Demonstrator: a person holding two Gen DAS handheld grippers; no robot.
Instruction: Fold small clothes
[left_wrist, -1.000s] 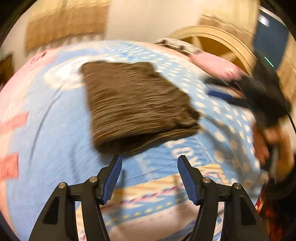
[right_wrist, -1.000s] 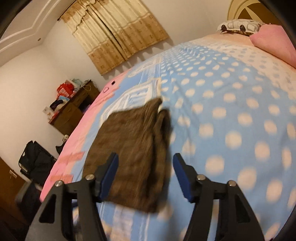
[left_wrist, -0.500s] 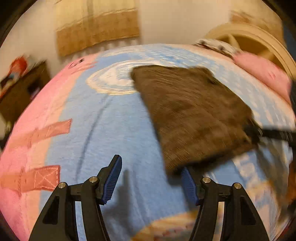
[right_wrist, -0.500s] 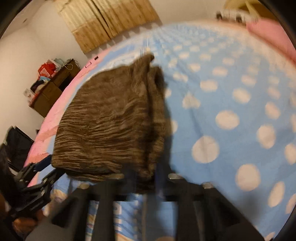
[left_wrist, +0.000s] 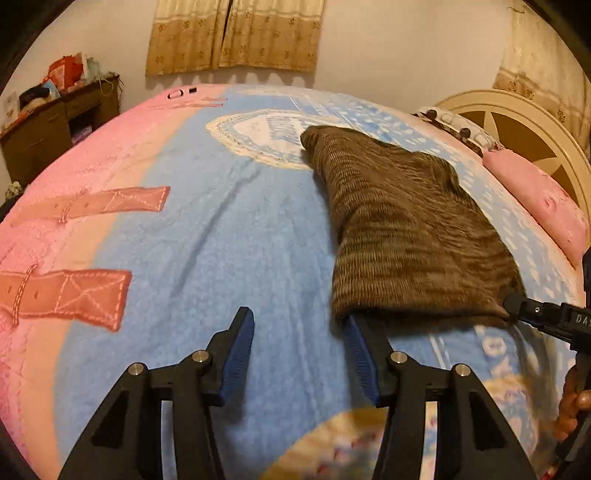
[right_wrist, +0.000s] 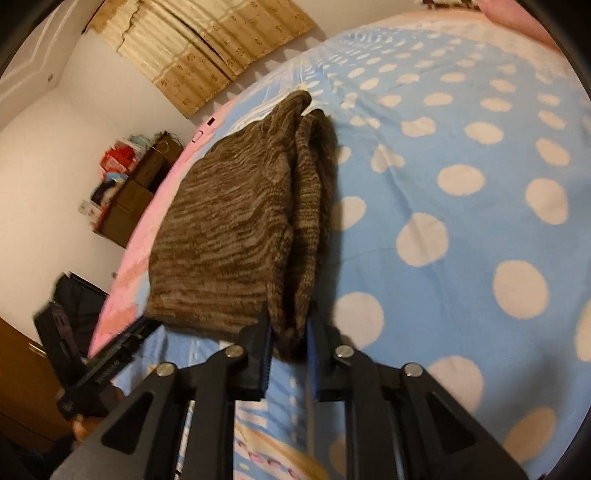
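Note:
A folded brown ribbed garment (left_wrist: 406, 229) lies on the blue blanket (left_wrist: 221, 258). In the right wrist view the garment (right_wrist: 229, 229) runs away from my right gripper (right_wrist: 289, 325), whose blue pads pinch its thick folded near edge; the jaws are easing open with the cloth between them. My left gripper (left_wrist: 298, 318) is at the garment's near left corner. Its right finger sits under that corner and its left finger stands apart on bare blanket; the jaws are closing without pinching the cloth. The right gripper (left_wrist: 543, 317) shows at the garment's near right corner.
A pink pillow (left_wrist: 535, 206) and a cream headboard (left_wrist: 517, 122) lie to the right. A cluttered wooden desk (left_wrist: 55, 122) stands by the far left wall under curtains (left_wrist: 236, 33). A dark bag (right_wrist: 74, 295) sits on the floor beside the bed.
The right gripper dropped to the garment's near edge and closed on it. The left gripper swung across to the near left corner, and its jaws narrowed.

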